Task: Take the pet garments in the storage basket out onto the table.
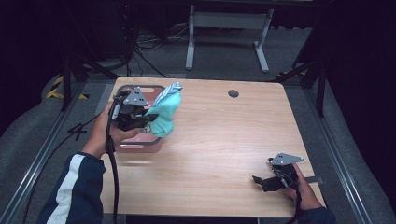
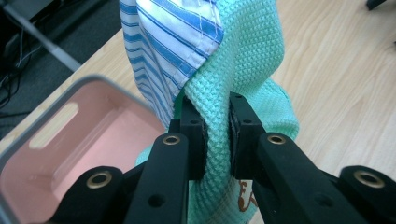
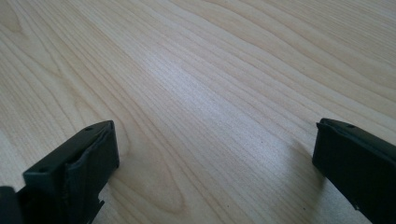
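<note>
Here the wooden table (image 1: 224, 140) takes up most of the high view, its top pale and grained, with a small dark round hole (image 1: 233, 93) near the far edge. On its far left corner stands a pink bin (image 1: 148, 141) with a grey rim and a slot handle in its wall; in the left gripper view the bin's pink inside is seen from above, just beside and below the cloth. Over the bin's right edge hangs a teal cloth (image 1: 164, 116) with a waffle weave, bunched and lifted clear of the table top, and a blue-and-white striped cloth (image 1: 169, 90) rises with it at the upper end, the two pressed against each other. The left gripper (image 1: 144, 120) is held in the person's left hand (image 1: 103, 133) above the bin, and its black pads (image 2: 194, 140) are squeezed tight on a fold of the teal cloth, which fills the narrow gap between them. The right gripper (image 1: 268, 181) rests low near the table's near right corner, well apart from the bin and cloths, held in the right hand (image 1: 303, 189); its jaws stand wide with bare wood between them.
</note>
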Available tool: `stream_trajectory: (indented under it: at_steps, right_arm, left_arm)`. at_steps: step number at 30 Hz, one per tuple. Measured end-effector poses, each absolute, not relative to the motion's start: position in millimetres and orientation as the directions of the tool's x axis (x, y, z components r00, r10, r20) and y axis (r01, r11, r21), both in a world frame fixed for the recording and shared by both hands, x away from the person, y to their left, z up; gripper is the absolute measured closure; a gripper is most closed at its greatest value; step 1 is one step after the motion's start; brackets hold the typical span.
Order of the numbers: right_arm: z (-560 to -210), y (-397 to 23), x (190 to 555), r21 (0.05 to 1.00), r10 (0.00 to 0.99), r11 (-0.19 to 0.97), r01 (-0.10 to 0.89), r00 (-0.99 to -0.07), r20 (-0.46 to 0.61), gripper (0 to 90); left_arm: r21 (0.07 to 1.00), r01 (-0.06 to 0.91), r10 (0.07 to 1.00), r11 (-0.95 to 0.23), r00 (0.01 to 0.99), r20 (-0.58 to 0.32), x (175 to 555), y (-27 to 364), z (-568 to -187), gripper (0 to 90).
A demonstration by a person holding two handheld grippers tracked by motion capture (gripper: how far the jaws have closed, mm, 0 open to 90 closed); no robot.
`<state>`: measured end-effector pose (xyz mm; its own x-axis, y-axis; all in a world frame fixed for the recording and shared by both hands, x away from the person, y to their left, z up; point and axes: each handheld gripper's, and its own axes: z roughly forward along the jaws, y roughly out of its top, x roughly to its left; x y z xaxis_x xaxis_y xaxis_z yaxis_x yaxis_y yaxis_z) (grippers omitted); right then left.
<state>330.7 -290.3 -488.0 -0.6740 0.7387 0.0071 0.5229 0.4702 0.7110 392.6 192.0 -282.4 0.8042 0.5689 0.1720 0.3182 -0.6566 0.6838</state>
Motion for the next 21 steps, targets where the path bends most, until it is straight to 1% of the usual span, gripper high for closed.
stream_trajectory:
  at_steps: [8,13,21]
  right_arm:
    - [-488.0,-290.3,330.7,0.711,0.739,0.47,0.523,-0.674,0.007,0.6]
    - [-487.9,-290.2,330.6,0.711,0.739,0.47,0.524,-0.674,0.008,0.6]
    - [-487.9,-290.3,330.6,0.711,0.739,0.47,0.523,-0.674,0.008,0.6]
  left_arm:
    - [0.68,0.27,0.51,-0.682,0.842,0.177,391.0,163.2,-278.9,79.2]
    - [0.67,0.25,0.469,-0.699,0.868,0.166,393.3,141.2,-285.5,79.2]
    - [0.647,0.231,0.419,-0.727,0.895,0.152,397.0,116.1,-298.3,79.1]
